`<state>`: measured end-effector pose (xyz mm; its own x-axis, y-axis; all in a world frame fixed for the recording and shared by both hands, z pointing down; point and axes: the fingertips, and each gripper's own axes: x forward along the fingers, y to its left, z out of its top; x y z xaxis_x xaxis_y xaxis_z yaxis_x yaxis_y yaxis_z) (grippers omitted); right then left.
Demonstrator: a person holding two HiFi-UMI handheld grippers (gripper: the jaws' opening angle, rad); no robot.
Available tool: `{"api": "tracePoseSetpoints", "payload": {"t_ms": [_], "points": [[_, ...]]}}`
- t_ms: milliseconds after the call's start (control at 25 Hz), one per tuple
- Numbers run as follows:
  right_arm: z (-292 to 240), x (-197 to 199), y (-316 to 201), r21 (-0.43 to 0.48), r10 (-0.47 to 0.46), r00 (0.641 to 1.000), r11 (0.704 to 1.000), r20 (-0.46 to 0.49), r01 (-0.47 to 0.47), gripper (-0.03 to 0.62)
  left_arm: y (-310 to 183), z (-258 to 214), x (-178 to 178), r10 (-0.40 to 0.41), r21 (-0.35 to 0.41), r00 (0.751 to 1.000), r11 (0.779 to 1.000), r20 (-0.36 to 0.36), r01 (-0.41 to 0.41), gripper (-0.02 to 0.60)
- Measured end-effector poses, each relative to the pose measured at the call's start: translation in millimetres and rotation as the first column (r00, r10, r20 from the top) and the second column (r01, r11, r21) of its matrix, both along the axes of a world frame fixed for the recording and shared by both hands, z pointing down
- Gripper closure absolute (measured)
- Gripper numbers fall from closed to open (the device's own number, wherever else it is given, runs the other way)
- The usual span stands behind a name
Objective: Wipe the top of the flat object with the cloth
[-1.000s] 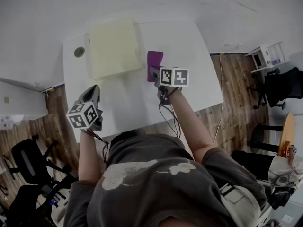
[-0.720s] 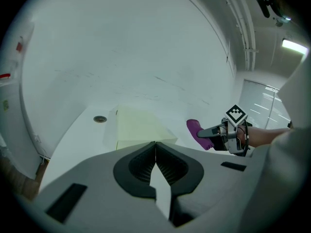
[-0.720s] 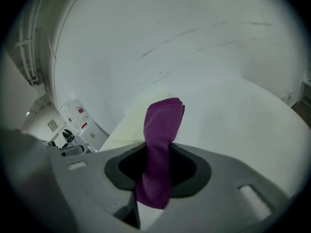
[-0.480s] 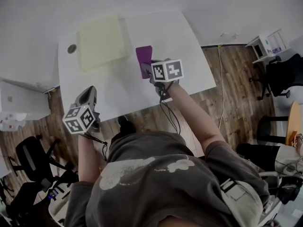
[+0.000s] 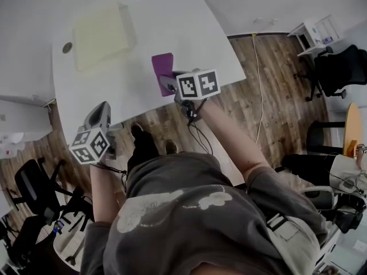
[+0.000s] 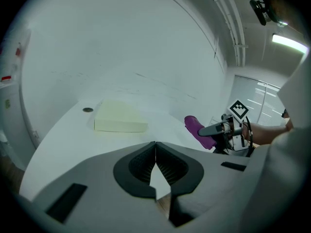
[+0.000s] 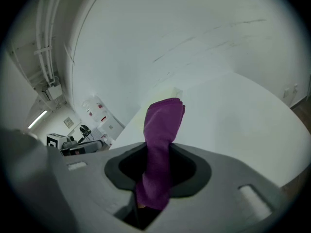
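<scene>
"Cloth [image 7: 163,130] first: where did it sit relative to the jaws?" the reviewing inspector asked.

"It was pinched between the jaws of the right gripper [image 7: 155,171]," the site inspector replied. "They were closed on one end of it. The rest, a narrow purple fold, projected forward past the tips. In the head view the cloth [image 5: 163,65] hung over the table [image 5: 183,22], ahead of the right gripper [image 5: 167,85]."

"And the flat object?"

"The flat object [image 5: 100,36], a pale yellow slab, lay flat toward the far left of the table, beside a small dark disc [image 5: 67,47]. It was well apart from the cloth, with bare table between them. Nothing rested on it and nothing touched it."

"The left gripper?"

"The left gripper [image 6: 155,154] had its jaws shut together with nothing between them. It was held back by the near edge of the table [image 5: 102,114], far from the slab."

"What risks did he record?"

"Three, all as judgement. The fold was narrow and gripped at one end only, so it could bunch or pull free under pressure. A bunched fold would also clean only a thin strip at each pass. And with nothing bracing the slab, a firm stroke could push it across the smooth table instead of wiping it."
</scene>
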<state>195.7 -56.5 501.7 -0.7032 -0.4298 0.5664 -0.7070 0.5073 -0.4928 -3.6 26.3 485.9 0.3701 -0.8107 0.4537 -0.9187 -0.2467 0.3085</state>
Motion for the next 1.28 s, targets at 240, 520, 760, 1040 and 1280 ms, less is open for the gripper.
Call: {"api": "tracePoseSetpoints", "payload": {"t_ms": [240, 520, 760, 1040, 1280], "points": [[2, -11, 22, 0.013, -0.022, 1.0, 1.0, 0.006, 0.021, 0.475, 21, -1, 4, -0.016, 0.006, 1.0, 1.0, -0.011, 0.016, 0.586], [1, -25, 41, 0.034, -0.02, 1.0, 0.999, -0.025, 0.02, 0.476, 39, 1, -4, 0.005, 0.017, 0.999, 1.0, -0.036, -0.004, 0.586], [-9, -46, 74, 0.055, 0.002, 1.0, 0.998, -0.027, -0.001, 0.476, 66, -4, -15, 0.027, 0.024, 0.998, 0.999, -0.055, -0.026, 0.586], [-18, -77, 121, 0.089, 0.016, 0.999, 0.996, -0.039, -0.012, 0.476, 108, 0, -31, 0.075, 0.019, 0.994, 0.997, -0.078, -0.073, 0.586], [-29, -76, 150, 0.108, 0.056, 0.997, 0.993, -0.048, -0.051, 0.476, 134, -8, -34, 0.105, 0.034, 0.991, 0.994, -0.083, -0.103, 0.586]]}}
